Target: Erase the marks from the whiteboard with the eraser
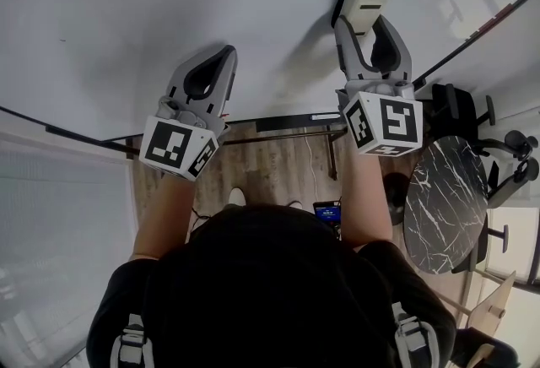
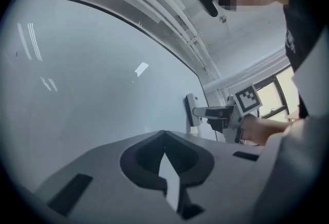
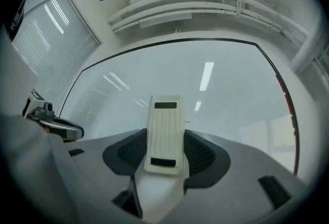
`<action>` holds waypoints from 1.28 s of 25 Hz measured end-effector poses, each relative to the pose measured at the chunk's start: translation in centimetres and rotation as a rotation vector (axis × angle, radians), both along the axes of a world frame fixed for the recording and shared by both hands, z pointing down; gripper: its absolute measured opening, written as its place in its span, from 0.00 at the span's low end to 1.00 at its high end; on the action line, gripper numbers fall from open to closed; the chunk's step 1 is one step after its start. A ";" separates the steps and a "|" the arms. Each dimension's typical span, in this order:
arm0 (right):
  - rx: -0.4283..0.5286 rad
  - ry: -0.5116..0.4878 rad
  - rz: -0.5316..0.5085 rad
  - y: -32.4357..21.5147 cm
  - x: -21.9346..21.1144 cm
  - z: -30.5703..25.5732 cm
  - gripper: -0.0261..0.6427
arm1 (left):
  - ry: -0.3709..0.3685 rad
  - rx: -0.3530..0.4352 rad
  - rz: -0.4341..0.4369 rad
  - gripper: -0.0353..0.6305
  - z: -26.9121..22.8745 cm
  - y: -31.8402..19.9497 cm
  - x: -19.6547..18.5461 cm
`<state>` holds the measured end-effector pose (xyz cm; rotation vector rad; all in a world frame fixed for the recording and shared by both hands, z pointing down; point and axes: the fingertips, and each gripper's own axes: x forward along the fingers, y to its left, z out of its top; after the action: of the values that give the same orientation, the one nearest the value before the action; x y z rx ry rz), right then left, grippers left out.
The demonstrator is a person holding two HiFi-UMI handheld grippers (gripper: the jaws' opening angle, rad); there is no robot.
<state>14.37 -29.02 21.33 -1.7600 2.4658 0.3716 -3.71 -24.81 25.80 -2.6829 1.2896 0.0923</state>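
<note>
Two tools face the whiteboard [image 1: 126, 3]. Our right tool [image 1: 369, 27] is clamped on the eraser [image 1: 363, 3] (its pale ribbed back toward us), which lies flat against the whiteboard. Our left tool [image 1: 223, 56] hovers close to the whiteboard, jaws together on nothing.

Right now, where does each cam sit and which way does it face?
Head view: on the head, steeply down; left gripper, right gripper, forearms and torso before the whiteboard.
Left gripper view: on the left gripper, along its shut fingers at the whiteboard; a hand at right.
Right gripper view: on the right gripper, along fingers clamped on the eraser, at the whiteboard.
Shared: each gripper view catches the other gripper; all show the whiteboard.
</note>
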 end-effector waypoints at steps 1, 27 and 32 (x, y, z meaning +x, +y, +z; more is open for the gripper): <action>-0.002 -0.003 0.007 -0.2 0.8 0.1 0.38 | -0.002 -0.003 0.000 0.06 0.1 -0.1 0.5; -0.038 0.033 0.056 2.2 7.5 2.7 0.38 | -0.010 -0.040 0.050 0.06 1.9 1.0 2.5; -0.055 0.031 0.005 3.9 6.5 3.7 0.38 | -0.014 -0.047 0.081 0.06 2.8 1.1 2.7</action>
<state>20.85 -25.13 25.06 -1.7948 2.5166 0.3374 -0.98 -23.68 28.57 -2.7704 1.1943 0.0534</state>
